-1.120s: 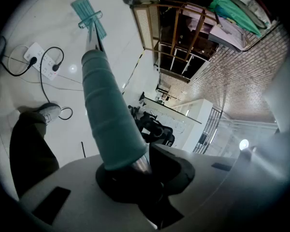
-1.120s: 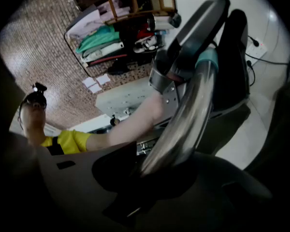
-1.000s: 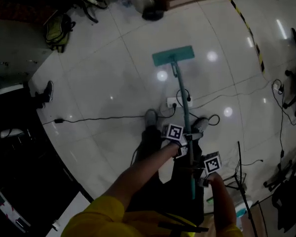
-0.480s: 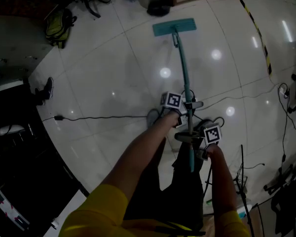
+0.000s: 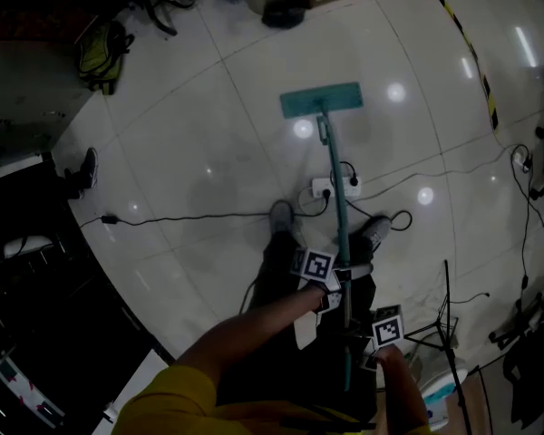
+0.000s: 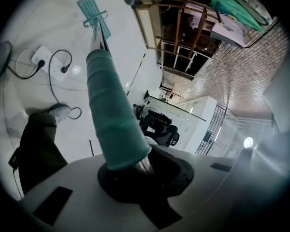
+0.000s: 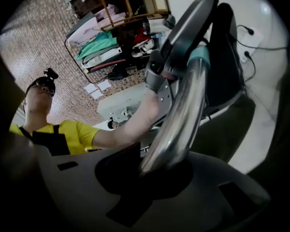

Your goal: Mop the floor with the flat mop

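Note:
The flat mop's teal head [image 5: 321, 101] lies flat on the glossy white tile floor [image 5: 208, 143], ahead of the person's feet. Its teal handle [image 5: 338, 216] runs back to both grippers. My left gripper [image 5: 331, 284] is shut on the handle, lower down the shaft. In the left gripper view the teal grip [image 6: 108, 110] rises out of the left gripper [image 6: 135, 170] toward the mop head [image 6: 92, 11]. My right gripper [image 5: 367, 343] is shut on the handle's upper end. The right gripper [image 7: 152, 170] is clamped on the chrome tube [image 7: 179, 115] in its own view.
A white power strip [image 5: 322, 188] with black cables lies beside the handle near the shoes. A long black cable [image 5: 181, 216] crosses the floor leftward. Black-yellow tape [image 5: 467, 57] marks the far right. A tripod [image 5: 440, 329] stands at my right, a backpack [image 5: 104, 48] far left.
The mop was pushed far forward half a second ago. It has since been drawn back toward the person, and both grippers moved back with the handle.

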### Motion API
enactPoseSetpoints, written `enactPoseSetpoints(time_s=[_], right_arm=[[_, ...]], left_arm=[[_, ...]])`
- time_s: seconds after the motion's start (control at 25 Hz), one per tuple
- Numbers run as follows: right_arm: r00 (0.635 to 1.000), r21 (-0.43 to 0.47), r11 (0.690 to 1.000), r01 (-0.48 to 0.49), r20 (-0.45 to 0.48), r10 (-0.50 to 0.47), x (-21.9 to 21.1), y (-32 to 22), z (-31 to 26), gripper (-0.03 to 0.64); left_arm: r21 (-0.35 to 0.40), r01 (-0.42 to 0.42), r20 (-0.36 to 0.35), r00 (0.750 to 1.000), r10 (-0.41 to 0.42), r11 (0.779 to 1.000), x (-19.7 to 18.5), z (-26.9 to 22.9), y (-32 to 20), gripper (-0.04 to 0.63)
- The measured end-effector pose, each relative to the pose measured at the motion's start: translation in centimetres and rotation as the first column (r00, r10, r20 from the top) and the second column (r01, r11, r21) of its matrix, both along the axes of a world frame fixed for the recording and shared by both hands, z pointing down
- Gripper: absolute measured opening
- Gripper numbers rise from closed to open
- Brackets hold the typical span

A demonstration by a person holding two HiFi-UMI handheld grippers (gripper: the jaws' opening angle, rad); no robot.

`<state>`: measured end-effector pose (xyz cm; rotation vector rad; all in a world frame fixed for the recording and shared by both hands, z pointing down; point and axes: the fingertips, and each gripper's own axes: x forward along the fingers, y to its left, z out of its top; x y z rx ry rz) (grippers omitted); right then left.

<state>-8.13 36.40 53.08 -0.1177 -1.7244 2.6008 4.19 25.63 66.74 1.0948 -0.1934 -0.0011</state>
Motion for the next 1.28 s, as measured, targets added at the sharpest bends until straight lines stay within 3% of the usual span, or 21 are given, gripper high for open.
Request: enactPoseSetpoints(time_s=[0.16, 0.36, 0.52, 0.64, 0.76, 0.88, 1.08, 1.2, 1.28], right_arm=[[1.000, 0.026, 1.000, 0.011, -0.002, -0.011, 0.2, -0.2, 0.9, 0.071], [1.000, 0.119, 0.993, 0.012, 0.000, -0.012, -0.3, -8.2, 5.8, 0.075], [1.000, 0.183, 0.983, 0.000, -0.018, 0.003, -1.2, -15.4, 9.8, 0.075], [1.000, 0.161, 0.987, 0.003, -0.027, 0.001, -1.4, -16.6, 10.5, 0.072], [1.000, 0.113, 0.993, -0.022, 0.002, 0.022, -0.6, -13.8, 7.9, 0.071], [0.999, 0.068, 0.997, -0.043, -0.006, 0.043, 0.9, -7.8, 4.4, 0.075], [0.995, 0.003, 0.996, -0.092, -0.044, 0.092, 3.7, 0.4, -0.5, 0.077], [0.993, 0.052, 0.993, -0.106, -0.038, 0.108, 4.4, -1.0, 0.9, 0.080], [0.994, 0.107, 0.990, -0.097, -0.041, 0.102, 4.6, -4.1, 3.3, 0.080]], left_arm=[[0.003, 0.080, -0.071, 0.994, -0.079, 0.997, 0.8, 0.0, -0.7, 0.052], [-0.029, 0.076, -0.081, 0.994, -0.078, 0.997, 0.1, 3.4, -9.0, 0.052], [0.071, 0.050, -0.073, 0.996, -0.044, 0.996, -1.0, 6.7, -16.9, 0.054], [0.144, 0.023, -0.050, 0.999, -0.016, 0.989, -1.2, 7.8, -18.7, 0.054], [0.138, 0.027, -0.028, 0.999, -0.023, 0.990, -0.4, 6.2, -15.6, 0.055], [0.094, -0.050, 0.011, 0.999, 0.049, 0.994, 1.1, 3.9, -8.3, 0.055], [-0.022, -0.159, -0.060, 0.986, 0.157, 0.987, 5.3, -1.0, 2.5, 0.057], [-0.008, -0.089, -0.120, 0.989, 0.087, 0.996, 6.6, -0.5, 0.6, 0.057], [-0.042, -0.048, -0.147, 0.988, 0.041, 0.998, 7.0, 0.7, -2.9, 0.057]])
